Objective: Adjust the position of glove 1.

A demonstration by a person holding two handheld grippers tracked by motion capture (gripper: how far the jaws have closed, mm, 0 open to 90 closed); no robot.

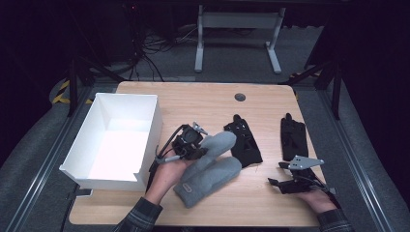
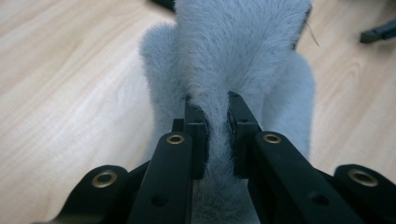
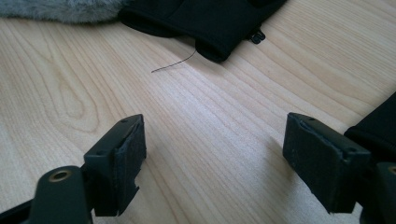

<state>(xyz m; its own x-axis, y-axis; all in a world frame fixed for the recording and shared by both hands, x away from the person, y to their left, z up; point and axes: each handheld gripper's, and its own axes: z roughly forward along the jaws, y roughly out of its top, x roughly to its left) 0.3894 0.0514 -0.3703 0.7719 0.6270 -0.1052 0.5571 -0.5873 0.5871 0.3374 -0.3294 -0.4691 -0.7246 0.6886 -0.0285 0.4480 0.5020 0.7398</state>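
Two grey fleece mittens lie overlapped at the table's middle, the upper mitten [image 1: 220,145] across the lower mitten [image 1: 208,180]. My left gripper [image 1: 202,150] is shut on the upper grey mitten [image 2: 243,51]; in the left gripper view the left gripper [image 2: 217,105] has its pads pinching a fold of the fleece. My right gripper [image 1: 277,174] rests near the front right, held by a hand. In the right gripper view the right gripper [image 3: 215,140] stands open over bare wood with nothing between its fingers.
A white open box [image 1: 150,121] stands at the table's left, close beside my left hand. One black glove [image 1: 245,140] lies just right of the mittens, a second black glove [image 1: 293,137] farther right. A grommet hole [image 1: 240,97] marks the far edge.
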